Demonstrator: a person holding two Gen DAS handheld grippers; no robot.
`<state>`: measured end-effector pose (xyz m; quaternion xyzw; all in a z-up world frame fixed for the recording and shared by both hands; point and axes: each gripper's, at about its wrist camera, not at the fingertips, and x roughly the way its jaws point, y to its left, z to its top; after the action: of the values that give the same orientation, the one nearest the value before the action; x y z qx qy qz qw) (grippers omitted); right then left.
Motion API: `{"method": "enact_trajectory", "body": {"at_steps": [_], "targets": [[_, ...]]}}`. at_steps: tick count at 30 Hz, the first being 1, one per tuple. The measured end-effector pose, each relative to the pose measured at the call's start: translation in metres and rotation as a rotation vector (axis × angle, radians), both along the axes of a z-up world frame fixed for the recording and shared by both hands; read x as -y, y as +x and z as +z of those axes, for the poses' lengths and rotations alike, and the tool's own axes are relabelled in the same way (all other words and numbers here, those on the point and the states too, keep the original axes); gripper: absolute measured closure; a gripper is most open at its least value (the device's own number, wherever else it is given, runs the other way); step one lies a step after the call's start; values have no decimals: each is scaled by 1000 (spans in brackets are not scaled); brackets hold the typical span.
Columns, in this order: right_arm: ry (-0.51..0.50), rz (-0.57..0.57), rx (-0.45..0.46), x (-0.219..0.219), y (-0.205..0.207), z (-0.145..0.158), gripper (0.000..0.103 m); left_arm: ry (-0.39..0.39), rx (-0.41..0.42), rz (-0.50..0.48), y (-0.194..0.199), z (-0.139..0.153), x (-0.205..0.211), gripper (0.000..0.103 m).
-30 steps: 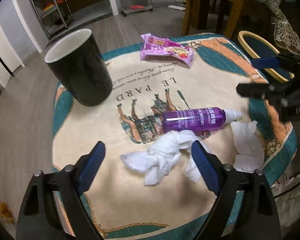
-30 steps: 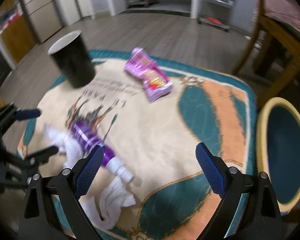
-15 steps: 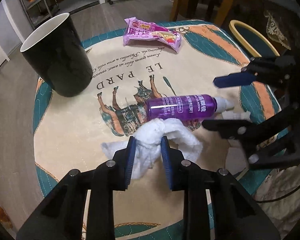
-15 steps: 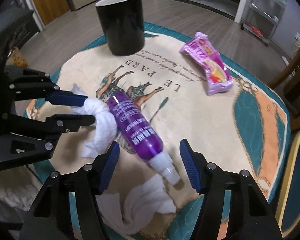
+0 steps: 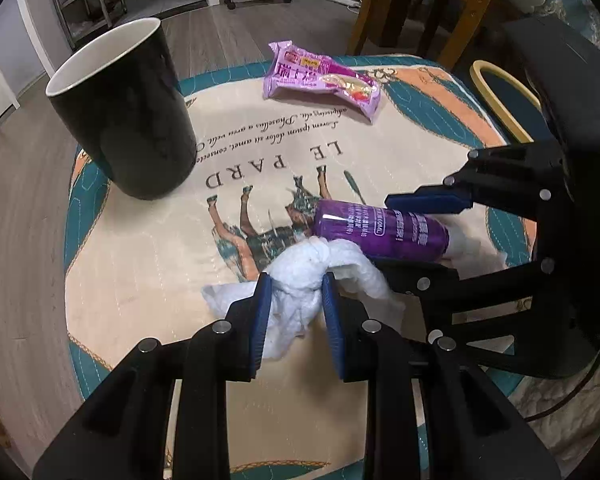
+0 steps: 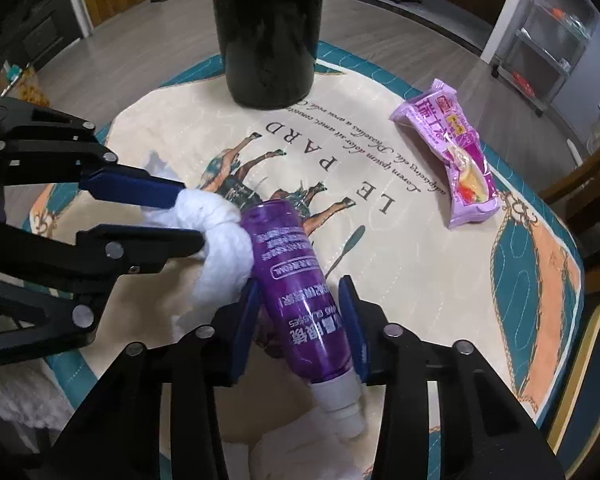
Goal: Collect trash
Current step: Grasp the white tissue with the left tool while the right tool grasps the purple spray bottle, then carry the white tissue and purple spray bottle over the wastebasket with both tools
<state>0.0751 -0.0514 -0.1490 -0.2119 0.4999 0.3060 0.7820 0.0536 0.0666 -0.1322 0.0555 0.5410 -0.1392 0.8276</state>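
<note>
Left wrist view: left gripper is pinched on the tissue wad at 6 o'clock, touching the bottle. The right gripper has its fingers snug on that bottle, at 3 o'clock here. Cup sits at 10 o'clock, wrapper at 12. My worry: lifting both together could snag the tissue and tear it, or roll the bottle loose.

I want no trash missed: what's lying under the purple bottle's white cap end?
A second white tissue lies under the white nozzle of the purple bottle, spreading toward the mat edge. How far it runs beneath the bottle is hidden by the right gripper.
</note>
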Motion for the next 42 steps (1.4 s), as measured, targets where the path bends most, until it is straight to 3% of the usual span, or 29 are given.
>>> {"method": "enact_trajectory", "body": {"at_steps": [13, 24, 30, 36, 42], "targets": [[104, -192, 92, 60, 16, 50, 68, -73, 131, -19, 12, 47, 30, 77], [177, -353, 165, 128, 15, 90, 69, -83, 220, -47, 16, 83, 73, 77], [201, -476, 190, 172, 18, 103, 69, -127, 283, -52, 18, 111, 108, 77], [233, -576, 233, 226, 15, 118, 69, -161, 358, -135, 11, 136, 156, 77], [259, -690, 252, 278, 13, 127, 69, -177, 382, -181, 11, 141, 186, 77]]}}
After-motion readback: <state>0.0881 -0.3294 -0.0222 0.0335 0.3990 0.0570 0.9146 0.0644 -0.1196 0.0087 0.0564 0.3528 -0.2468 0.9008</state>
